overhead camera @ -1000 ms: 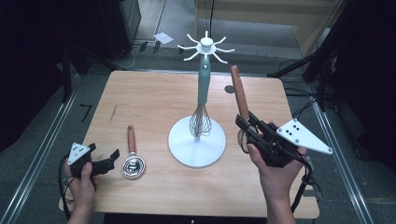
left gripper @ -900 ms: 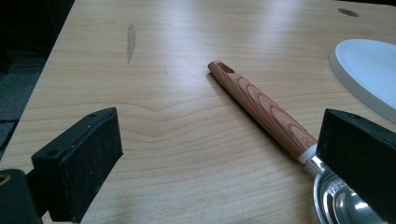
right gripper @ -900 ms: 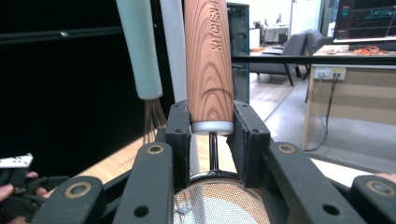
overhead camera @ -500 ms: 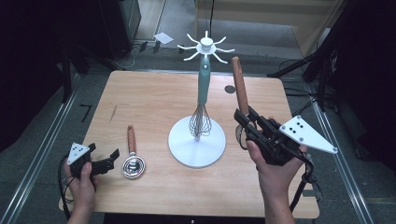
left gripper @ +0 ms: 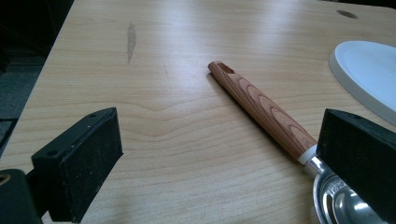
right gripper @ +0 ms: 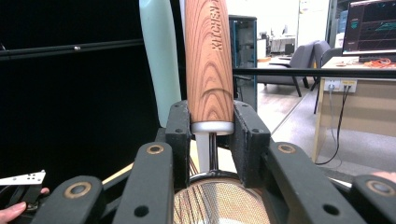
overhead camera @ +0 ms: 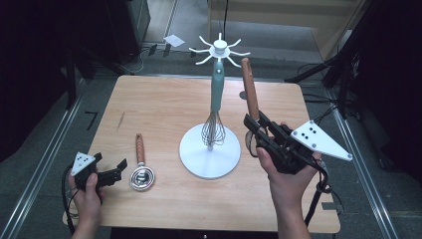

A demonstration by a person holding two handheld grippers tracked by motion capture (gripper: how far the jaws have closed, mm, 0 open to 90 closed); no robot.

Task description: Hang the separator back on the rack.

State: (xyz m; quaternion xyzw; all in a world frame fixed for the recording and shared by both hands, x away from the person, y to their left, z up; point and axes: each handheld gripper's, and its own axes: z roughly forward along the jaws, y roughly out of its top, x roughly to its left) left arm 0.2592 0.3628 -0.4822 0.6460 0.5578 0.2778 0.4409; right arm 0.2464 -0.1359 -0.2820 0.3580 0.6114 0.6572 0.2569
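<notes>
**A:** What is the right claw (overhead camera: 252, 124) gripping?

**B:** A strainer (right gripper: 208, 65) with a wooden handle. The handle is reddish brown with strong grain, letters are pressed into its side, and a silver collar sits at its lower end. In the right gripper view both jaws press on the handle at that collar, and fine metal mesh shows just below them. From the high view the handle stands nearly upright, raised off the desk (overhead camera: 164, 107), just to the right of the stand (overhead camera: 210, 157).

**A:** And the left claw (overhead camera: 110, 170)?

**B:** Open, with nothing between its jaws. It rests low at the near left corner of the desk, just beside a second utensil (overhead camera: 142, 167) that lies flat: the same sort of wooden handle with a slot at its tip, and a shiny round metal head.

**A:** Give me the count.

**B:** Two wooden-handled utensils, one held and one lying. One whisk (overhead camera: 214, 114) with a pale teal handle hanging on the stand. One white stand with a round base and radiating hooks on top. Two claws, one in each hand.
</notes>
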